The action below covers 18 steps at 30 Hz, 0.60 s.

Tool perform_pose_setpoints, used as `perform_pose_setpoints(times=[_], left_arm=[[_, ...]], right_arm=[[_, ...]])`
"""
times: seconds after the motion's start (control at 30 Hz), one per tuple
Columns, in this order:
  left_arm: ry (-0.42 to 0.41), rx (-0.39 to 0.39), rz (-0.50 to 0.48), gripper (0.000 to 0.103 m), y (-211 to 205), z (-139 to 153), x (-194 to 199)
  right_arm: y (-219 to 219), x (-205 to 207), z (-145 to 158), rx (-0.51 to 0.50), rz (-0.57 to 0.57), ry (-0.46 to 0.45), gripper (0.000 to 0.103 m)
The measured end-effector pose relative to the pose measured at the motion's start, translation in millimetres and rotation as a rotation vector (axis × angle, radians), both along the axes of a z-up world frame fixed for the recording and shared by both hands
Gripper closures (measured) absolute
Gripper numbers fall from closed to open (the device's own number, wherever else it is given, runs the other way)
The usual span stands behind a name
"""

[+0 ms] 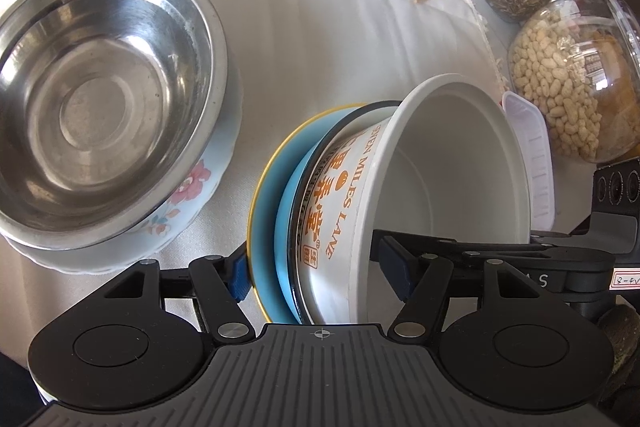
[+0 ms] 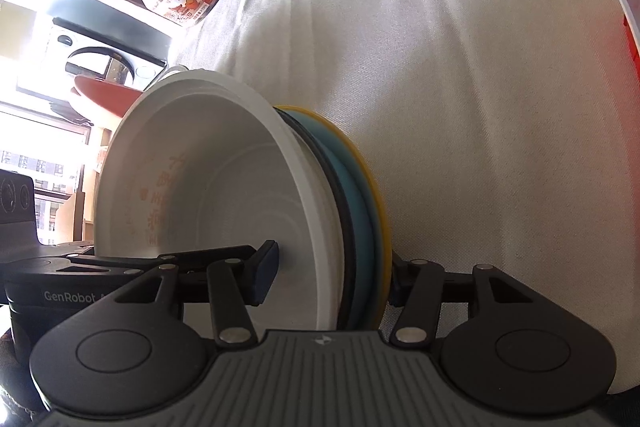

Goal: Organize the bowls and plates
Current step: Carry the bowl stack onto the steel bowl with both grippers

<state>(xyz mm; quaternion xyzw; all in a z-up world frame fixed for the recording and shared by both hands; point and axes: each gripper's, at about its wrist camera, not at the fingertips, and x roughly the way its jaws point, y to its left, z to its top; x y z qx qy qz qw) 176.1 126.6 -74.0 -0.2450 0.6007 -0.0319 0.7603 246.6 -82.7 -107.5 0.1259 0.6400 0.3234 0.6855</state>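
Left gripper (image 1: pixel 320 271) and right gripper (image 2: pixel 332 277) both clenched on tilted stack, white paper bowl (image 1: pixel 440 163) nested in blue plate (image 1: pixel 266 211), steel bowl (image 1: pixel 100 99) nearby

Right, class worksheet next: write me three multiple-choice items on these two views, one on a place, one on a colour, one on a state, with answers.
1. Where does the steel bowl sit?
A. Inside the floral bowl
B. On bare tablecloth
C. Inside a jar

2. What colour is the print on the white paper bowl?
A. Green
B. Orange
C. Purple

3. How is the left gripper set?
A. Wide open over bare cloth
B. Shut on nothing
C. Clamped across the blue plate and the white paper bowl

Answers: 1 A, its rim rests within the floral wall. 2 B, orange lettering runs along its side. 3 C, one pad sits outside the plate, the other inside the bowl.
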Motion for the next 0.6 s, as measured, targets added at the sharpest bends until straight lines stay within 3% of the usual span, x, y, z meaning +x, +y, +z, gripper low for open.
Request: perform_pose_setpoints(times=[0.37, 0.6], left_arm=[[-0.019, -0.024, -0.026, 0.034, -9.7, 6.3, -0.6], [-0.089, -0.001, -0.063, 0.034, -8.6, 38.8, 6.6]], right_arm=[[-8.9, -5.7, 12.5, -0.026, 0.0, -0.053, 0.049], [-12.8, -3.1, 41.1, -0.018, -0.023, -0.102, 0.049]])
